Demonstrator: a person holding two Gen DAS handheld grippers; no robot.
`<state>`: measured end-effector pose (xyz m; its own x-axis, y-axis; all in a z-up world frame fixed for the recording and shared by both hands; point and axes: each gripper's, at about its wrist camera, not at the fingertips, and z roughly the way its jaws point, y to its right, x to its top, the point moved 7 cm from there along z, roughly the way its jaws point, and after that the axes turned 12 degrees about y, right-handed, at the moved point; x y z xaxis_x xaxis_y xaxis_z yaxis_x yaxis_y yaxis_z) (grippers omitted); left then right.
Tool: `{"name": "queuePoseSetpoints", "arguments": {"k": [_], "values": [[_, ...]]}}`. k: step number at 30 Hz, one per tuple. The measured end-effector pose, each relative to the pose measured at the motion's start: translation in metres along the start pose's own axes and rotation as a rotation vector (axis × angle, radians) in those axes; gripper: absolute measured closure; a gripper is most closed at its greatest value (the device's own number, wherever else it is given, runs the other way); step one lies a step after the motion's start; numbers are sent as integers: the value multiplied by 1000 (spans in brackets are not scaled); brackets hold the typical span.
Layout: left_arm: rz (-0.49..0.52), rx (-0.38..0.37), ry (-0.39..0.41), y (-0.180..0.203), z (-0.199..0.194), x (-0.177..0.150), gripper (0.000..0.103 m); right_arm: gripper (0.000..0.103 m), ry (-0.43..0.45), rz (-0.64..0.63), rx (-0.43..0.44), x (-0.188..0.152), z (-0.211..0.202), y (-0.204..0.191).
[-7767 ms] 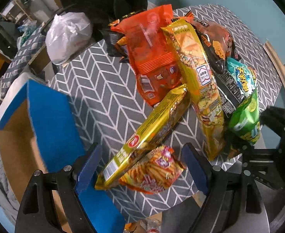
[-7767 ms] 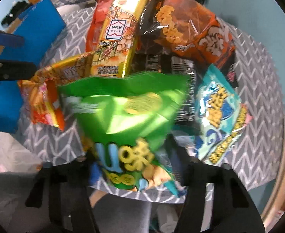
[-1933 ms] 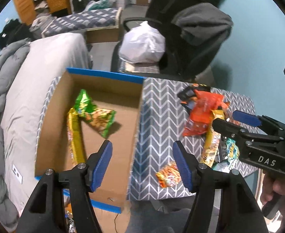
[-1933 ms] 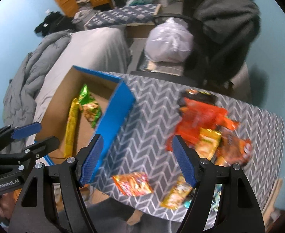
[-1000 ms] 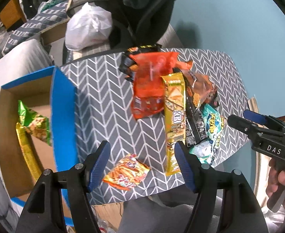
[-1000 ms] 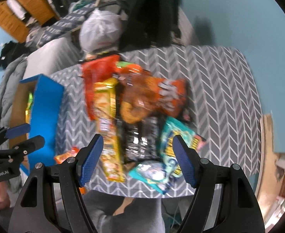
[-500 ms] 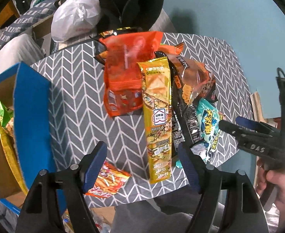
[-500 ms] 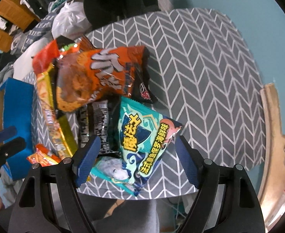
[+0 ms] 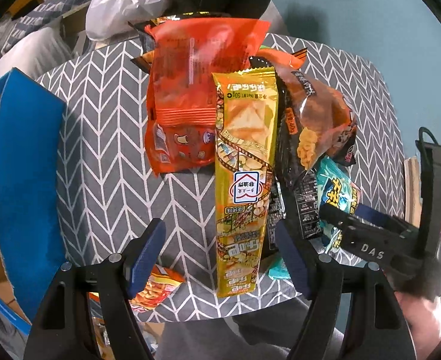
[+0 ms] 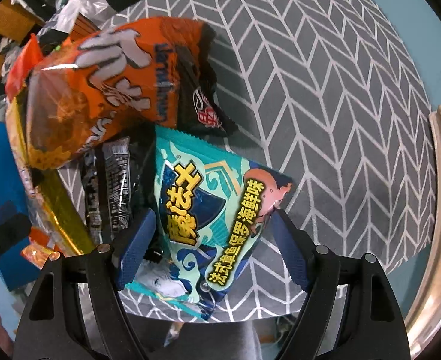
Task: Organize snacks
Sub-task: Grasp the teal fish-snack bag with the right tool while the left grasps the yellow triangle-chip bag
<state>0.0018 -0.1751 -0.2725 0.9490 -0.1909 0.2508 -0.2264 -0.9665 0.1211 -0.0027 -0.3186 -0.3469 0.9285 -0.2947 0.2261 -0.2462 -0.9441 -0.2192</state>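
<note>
Two blue pads of the left gripper (image 9: 220, 255) are being held wide apart over the long yellow packet (image 9: 244, 180) on the chevron-patterned table (image 9: 106, 150); nothing is being gripped. The blue box (image 9: 25, 180) is seen at the left. From the right wrist, the right gripper (image 10: 212, 246) is being held open around the teal packet (image 10: 211, 210), without pressing it. The orange bag (image 10: 106, 90) is lying beyond.

Grey chevron tablecloth (image 9: 106, 138), teal packet (image 10: 214, 210)
</note>
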Motion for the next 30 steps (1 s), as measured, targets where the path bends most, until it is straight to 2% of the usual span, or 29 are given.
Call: {"name": "queuePoseSetpoints", "arguments": {"k": [6,12,15,19,23,27,28,30], "values": [[7,22,-23,5,15,2,26,22,-16,19,-43,-8,15,0],[-1,31,-52,8,30,4,26,22,-8,-100,-124,-10,27,-14],[0,35,-61,8,36,5,26,22,2,-128,-157,-9,28,-4],[-7,34,-71,7,42,3,26,22,19,-138,-151,-2,26,12],[-18,37,-83,6,51,4,26,22,29,-92,-137,5,19,26],[-31,23,-83,3,58,5,26,21,18,18,-112,13,8,39],[-32,22,-84,4,61,6,29,21,14,44,-116,12,9,42],[-33,-4,-91,5,65,7,46,21,-8,72,-136,7,16,41]]}}
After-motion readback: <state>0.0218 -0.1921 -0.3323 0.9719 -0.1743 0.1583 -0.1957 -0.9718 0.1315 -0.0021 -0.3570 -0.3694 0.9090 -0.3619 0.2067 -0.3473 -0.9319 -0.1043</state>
